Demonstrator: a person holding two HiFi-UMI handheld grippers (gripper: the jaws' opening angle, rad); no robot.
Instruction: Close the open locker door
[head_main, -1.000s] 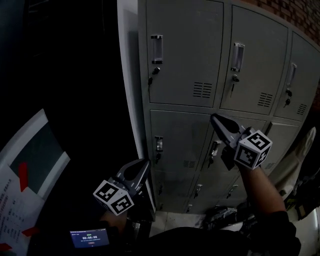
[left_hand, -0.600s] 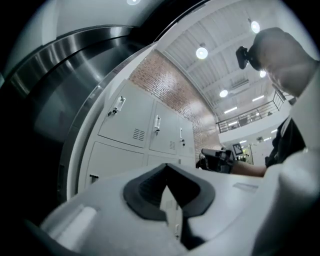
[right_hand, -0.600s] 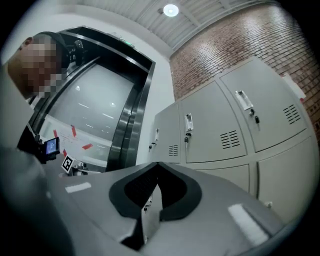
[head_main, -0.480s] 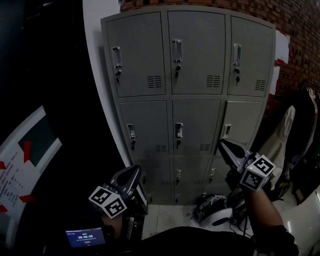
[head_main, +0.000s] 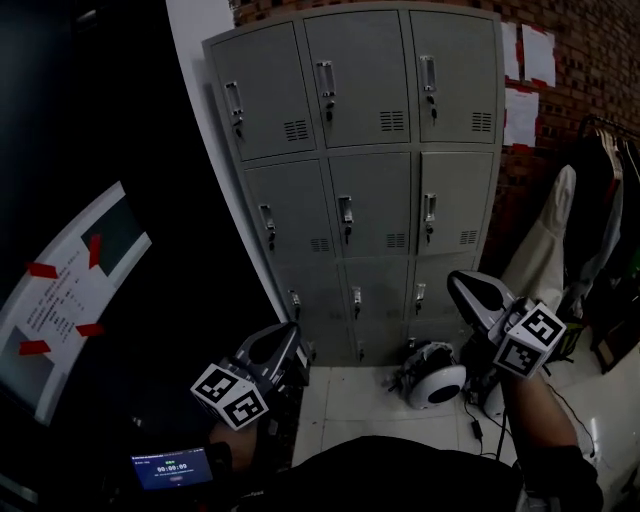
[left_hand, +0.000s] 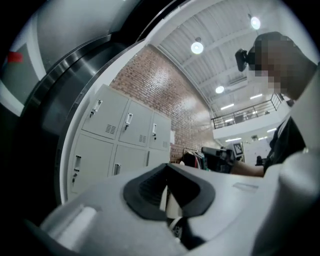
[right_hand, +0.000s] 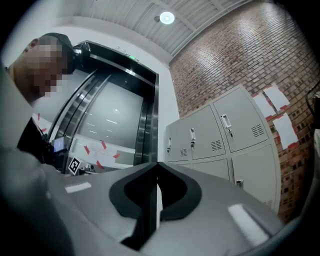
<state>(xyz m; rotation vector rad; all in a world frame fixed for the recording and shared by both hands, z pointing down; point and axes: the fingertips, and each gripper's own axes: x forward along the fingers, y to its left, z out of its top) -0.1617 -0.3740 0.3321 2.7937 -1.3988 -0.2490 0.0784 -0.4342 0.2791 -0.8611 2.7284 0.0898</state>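
Note:
The grey locker bank (head_main: 365, 150), three columns by three rows, stands against the brick wall in the head view. I see no door standing out from its front. My left gripper (head_main: 286, 336) is low at the left, well short of the lockers, its jaws closed tip to tip on nothing. My right gripper (head_main: 461, 284) is held lower right, in front of the bottom right locker, also shut and empty. In the left gripper view the lockers (left_hand: 125, 135) lie beyond the gripper (left_hand: 167, 167). In the right gripper view the lockers (right_hand: 225, 145) stand to the right of the gripper (right_hand: 157, 165).
A white helmet-like object (head_main: 432, 380) and cables lie on the tiled floor at the lockers' foot. Coats (head_main: 545, 250) hang at the right. A dark lift door with a taped notice (head_main: 70, 300) fills the left. A small lit display (head_main: 172, 468) sits by my left arm.
The head view has pulled back and swung, so the whole locker bank now shows, farther off. Both grippers have dropped lower and away from the doors.

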